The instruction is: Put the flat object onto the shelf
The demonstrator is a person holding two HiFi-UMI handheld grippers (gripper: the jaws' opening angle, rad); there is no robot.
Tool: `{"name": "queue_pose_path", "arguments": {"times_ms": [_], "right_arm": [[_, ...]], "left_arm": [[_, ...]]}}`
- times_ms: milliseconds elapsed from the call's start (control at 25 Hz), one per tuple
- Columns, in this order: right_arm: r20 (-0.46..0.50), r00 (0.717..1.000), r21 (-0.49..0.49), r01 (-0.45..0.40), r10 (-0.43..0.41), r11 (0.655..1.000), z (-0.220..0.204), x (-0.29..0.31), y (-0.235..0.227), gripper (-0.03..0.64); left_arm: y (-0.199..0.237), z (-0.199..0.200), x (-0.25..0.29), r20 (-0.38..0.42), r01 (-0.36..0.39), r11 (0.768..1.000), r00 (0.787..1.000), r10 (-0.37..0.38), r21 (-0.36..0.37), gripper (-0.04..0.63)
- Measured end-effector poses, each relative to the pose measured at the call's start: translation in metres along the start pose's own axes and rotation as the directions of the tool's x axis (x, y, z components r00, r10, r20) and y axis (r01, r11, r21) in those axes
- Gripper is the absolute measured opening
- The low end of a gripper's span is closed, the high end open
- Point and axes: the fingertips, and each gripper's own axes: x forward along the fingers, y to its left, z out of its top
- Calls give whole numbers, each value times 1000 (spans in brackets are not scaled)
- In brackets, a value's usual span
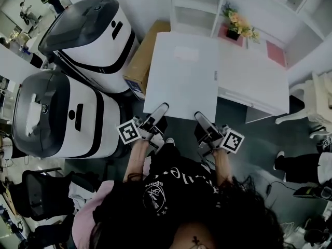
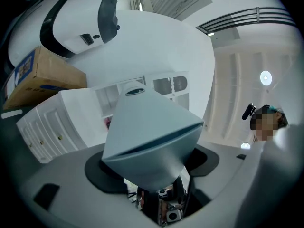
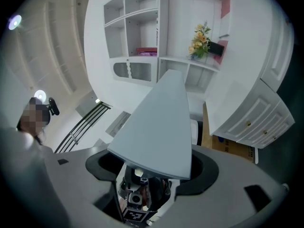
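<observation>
A large flat white board is held out in front of me, its near edge clamped by both grippers. At the near left corner my left gripper is shut on it; my right gripper is shut on the near right corner. In the left gripper view the board fills the middle and hides the jaws. The right gripper view shows the board the same way. The white shelf unit stands beyond the board, open compartments facing me.
Two big white-and-black machines stand at the left, with a cardboard box beside them. Flowers sit on the shelf unit. A low white cabinet lies under the board's right side. Another person's legs are at the right.
</observation>
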Motion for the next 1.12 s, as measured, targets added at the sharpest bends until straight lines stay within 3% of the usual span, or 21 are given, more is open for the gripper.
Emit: {"name": "queue_pose_path", "arguments": {"times_ms": [240, 600, 1120], "right_arm": [[23, 999, 4, 41, -41, 999, -4, 41, -17, 318], [43, 995, 11, 90, -90, 996, 15, 59, -38, 318], [-3, 994, 56, 110, -110, 992, 91, 87, -108, 318]], "left_arm": [[26, 40, -1, -16, 1, 999, 1000, -2, -43, 339], [51, 59, 22, -36, -2, 996, 999, -1, -91, 339], [115, 79, 101, -48, -67, 993, 997, 63, -99, 339]]}}
